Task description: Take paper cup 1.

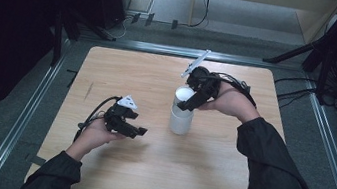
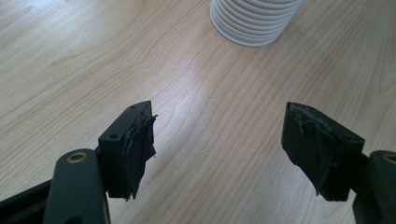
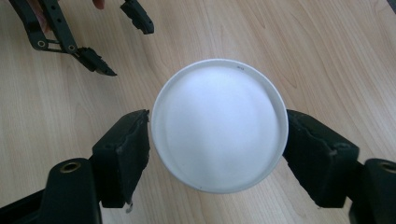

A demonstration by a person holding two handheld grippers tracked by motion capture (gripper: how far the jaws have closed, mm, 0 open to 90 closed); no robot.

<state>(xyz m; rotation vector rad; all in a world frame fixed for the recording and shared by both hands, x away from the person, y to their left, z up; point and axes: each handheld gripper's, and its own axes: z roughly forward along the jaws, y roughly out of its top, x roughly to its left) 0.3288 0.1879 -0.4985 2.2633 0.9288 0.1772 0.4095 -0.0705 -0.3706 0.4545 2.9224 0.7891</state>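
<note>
- Stack of white cups (image 1: 182,111): upright, nested, standing near the middle of the desk (image 1: 125,68), slightly right of centre; ribbed rims show along its side in the left gripper view (image 2: 254,21).
- Right gripper (image 1: 188,105): held from above over the top of the stack; in the right gripper view its fingers (image 3: 123,156) stand on either side of the top rim (image 3: 218,125), touching or just beside it. Whether they press it, I cannot tell.
- Left gripper (image 1: 139,131): held low over bare desk, left of the stack and apart from it; fingers (image 2: 137,147) released, spread wide, nothing between them.
</note>
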